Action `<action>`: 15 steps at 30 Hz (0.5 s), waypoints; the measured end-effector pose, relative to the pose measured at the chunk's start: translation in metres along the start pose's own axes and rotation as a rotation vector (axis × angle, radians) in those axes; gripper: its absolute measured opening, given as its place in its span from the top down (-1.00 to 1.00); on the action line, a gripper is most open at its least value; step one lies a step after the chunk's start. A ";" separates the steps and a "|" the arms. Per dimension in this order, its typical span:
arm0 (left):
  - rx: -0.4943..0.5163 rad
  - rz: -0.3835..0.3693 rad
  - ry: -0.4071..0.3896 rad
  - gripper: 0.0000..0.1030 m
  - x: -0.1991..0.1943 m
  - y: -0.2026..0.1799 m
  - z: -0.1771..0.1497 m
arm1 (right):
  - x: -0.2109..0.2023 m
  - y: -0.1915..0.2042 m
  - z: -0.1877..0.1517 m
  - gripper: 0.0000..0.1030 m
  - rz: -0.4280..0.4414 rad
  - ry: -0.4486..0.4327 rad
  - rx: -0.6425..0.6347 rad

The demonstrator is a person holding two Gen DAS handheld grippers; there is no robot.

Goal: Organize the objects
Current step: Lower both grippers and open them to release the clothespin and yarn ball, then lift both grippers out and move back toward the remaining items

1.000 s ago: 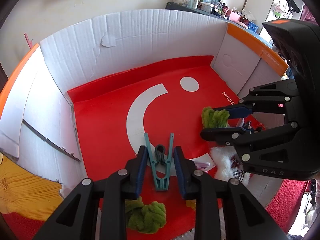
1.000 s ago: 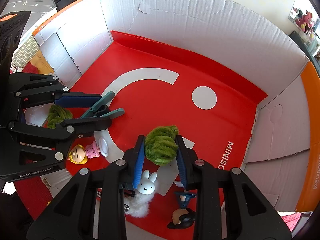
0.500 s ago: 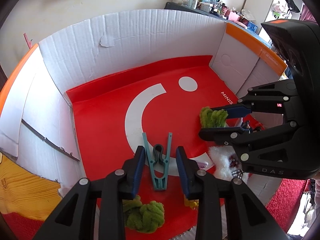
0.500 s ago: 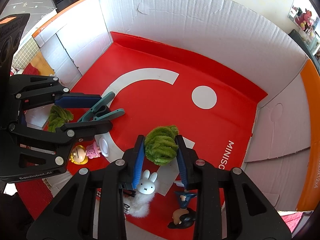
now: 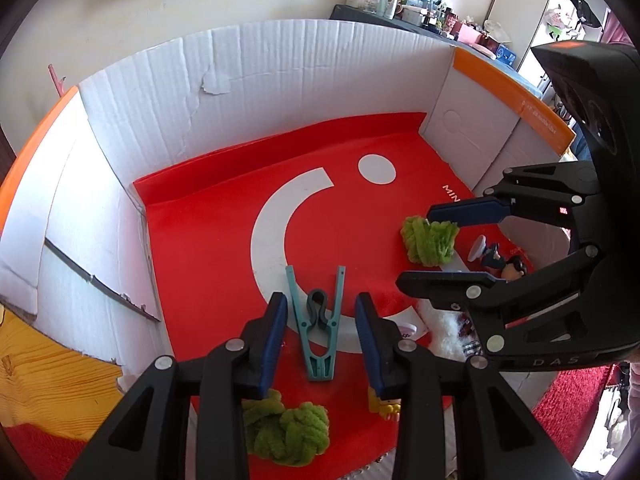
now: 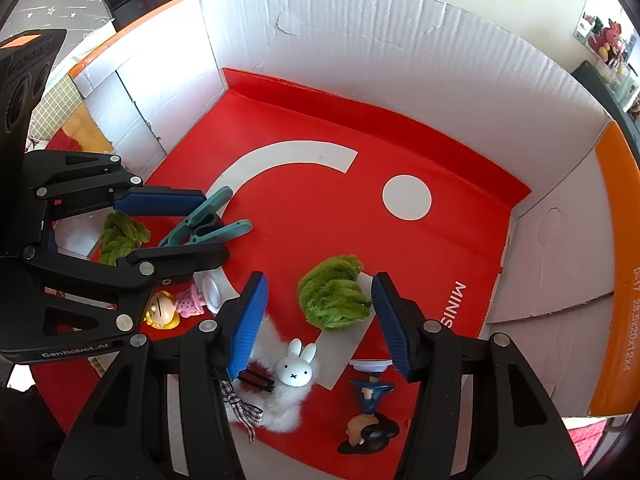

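White corrugated cardboard box (image 6: 400, 40) with orange edges takes up most of the view, and a red bag (image 6: 320, 216) with a white arc and dot lines its floor. Both claws hang over it, pointing steeply down. The right claw (image 6: 318, 308) has just been opening; its blue pads now stand clear of the green chenille scrunchie (image 6: 332, 292) lying between them on the bag. The left claw (image 5: 322, 320) has been opening a little too, and the teal clothespin (image 5: 320, 320) sits loose between its pads, not pinched. A second green scrunchie (image 5: 286, 428) lies under the left claw. Then the small stuff near the box's front: a fluffy white bunny charm (image 6: 296, 368), a dark blue figurine (image 6: 368, 412) lying down, and a yellow and pink figurine (image 6: 172, 308).
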State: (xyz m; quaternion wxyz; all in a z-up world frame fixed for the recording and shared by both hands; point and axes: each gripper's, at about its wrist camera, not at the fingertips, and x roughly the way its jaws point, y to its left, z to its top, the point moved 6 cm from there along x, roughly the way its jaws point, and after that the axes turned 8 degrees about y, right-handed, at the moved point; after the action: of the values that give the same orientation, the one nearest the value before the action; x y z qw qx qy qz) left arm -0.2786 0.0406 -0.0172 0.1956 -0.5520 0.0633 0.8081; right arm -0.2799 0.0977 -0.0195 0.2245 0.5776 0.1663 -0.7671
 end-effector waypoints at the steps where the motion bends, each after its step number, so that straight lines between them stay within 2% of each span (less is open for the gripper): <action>1: -0.001 0.000 -0.001 0.26 0.000 0.000 0.000 | -0.001 0.001 0.000 -0.02 -0.001 -0.003 0.002; 11: -0.004 -0.006 -0.030 0.26 -0.012 -0.004 0.000 | -0.012 0.012 0.000 -0.03 -0.009 -0.038 0.025; 15: -0.003 0.000 -0.047 0.18 -0.021 -0.007 -0.001 | -0.017 0.008 0.010 -0.11 -0.016 -0.058 0.037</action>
State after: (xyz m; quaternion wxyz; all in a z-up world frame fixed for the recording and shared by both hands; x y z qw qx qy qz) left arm -0.2687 0.0415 0.0022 0.1962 -0.5333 0.0575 0.8208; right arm -0.2798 0.0884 -0.0006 0.2124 0.5579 0.1500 -0.7881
